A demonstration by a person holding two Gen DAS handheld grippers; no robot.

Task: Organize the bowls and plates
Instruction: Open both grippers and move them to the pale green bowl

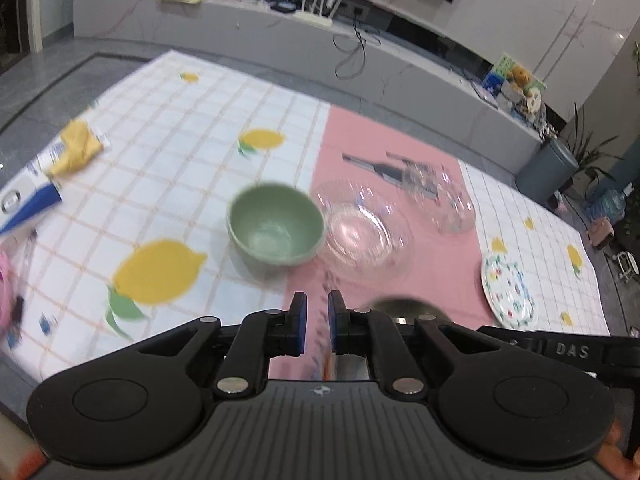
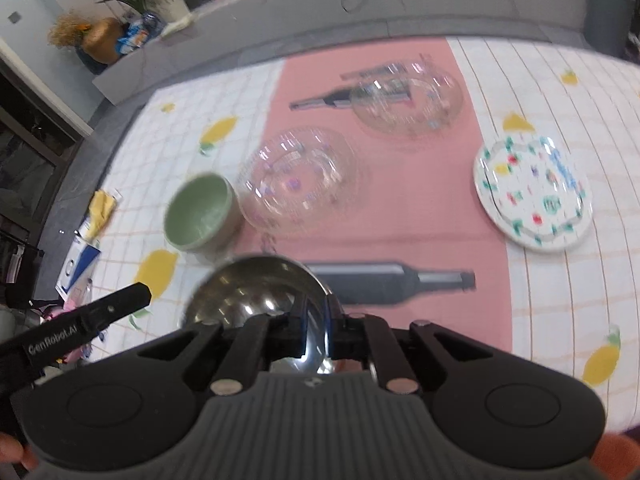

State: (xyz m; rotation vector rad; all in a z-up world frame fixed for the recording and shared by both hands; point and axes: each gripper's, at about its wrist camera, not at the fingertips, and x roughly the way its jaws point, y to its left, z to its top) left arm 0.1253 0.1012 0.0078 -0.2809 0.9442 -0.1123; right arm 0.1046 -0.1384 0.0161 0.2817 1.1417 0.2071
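Observation:
My right gripper [image 2: 318, 316] is shut on the near rim of a shiny steel bowl [image 2: 260, 292], held just above the pink runner. The bowl's dark rim [image 1: 400, 306] also shows in the left wrist view, right of my left gripper [image 1: 317, 304]. That gripper is shut with nothing between its blue pads. Ahead of it stands a green bowl [image 1: 276, 228], touching a clear glass bowl [image 1: 360, 236] on its right. A second glass dish [image 1: 440, 196] sits farther back. A floral plate [image 1: 508, 292] lies at the right on the chequered cloth.
A yellow cloth [image 1: 76, 148] and a blue-and-white packet [image 1: 28, 200] lie at the table's left edge, with pink clutter [image 1: 4, 288] nearer. A grey bench [image 1: 280, 40] runs behind the table. The left gripper's body [image 2: 80, 320] shows left of the steel bowl.

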